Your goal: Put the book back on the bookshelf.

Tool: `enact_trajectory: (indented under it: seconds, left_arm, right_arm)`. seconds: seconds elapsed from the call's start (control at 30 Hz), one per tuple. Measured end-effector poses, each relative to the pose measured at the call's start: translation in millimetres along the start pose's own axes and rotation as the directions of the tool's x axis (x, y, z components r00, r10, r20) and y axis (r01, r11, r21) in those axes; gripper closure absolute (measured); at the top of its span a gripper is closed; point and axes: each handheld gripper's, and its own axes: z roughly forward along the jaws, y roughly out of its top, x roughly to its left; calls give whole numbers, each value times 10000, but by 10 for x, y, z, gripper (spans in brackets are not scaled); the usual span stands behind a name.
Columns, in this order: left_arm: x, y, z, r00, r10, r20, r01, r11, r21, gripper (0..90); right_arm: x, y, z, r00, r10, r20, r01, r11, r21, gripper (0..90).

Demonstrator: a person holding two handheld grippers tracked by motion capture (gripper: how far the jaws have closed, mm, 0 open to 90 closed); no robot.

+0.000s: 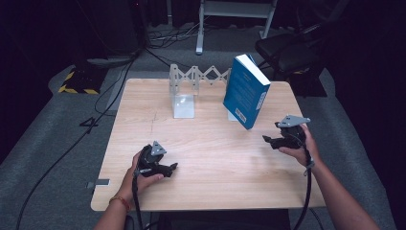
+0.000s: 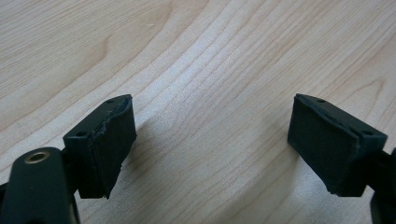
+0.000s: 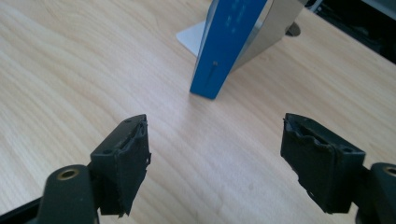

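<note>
From my right tool's camera the blue book (image 3: 229,42) and the metal bookend (image 3: 275,28) behind it run off the top edge, the book hides most of that bookend, and the print on its cover is too blurred to read.

Left gripper (image 2: 212,140) hung low over the counter (image 2: 210,56), jaws spread wide w/ nothing btwn them. Pale wood grain ran diagonally across the counter. Left pad's edge looked ragged; a brass rivet sat at bottom left.
</note>
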Motion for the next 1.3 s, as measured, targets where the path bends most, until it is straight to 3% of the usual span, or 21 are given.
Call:
enact_trajectory:
  seconds: [0.53,0.77,0.97,1.17,1.3]
  left_arm:
    - [-1,0,0,10000,-30,-4,30,10000,-8,158]
    - [1,0,0,10000,-6,24,6,10000,-1,157]
    - [2,1,0,10000,10,33,-10,10000,5,157]
    - [-4,-1,0,10000,-44,31,44,10000,-2,157]
    - [-10,-4,-2,9999,-106,7,106,9999,10,157]
  right_arm:
    - [92,-574,-165,9993,-346,-128,351,9986,388,250]
    - [81,-834,-259,9996,-175,-205,185,9986,492,250]
    - [33,-1055,-355,9986,446,-300,-430,9976,538,243]
    - [-22,-1253,-442,9921,1192,-385,-1175,9921,438,234]
    - [-92,-1409,-486,9768,2113,-350,-2108,9774,183,215]
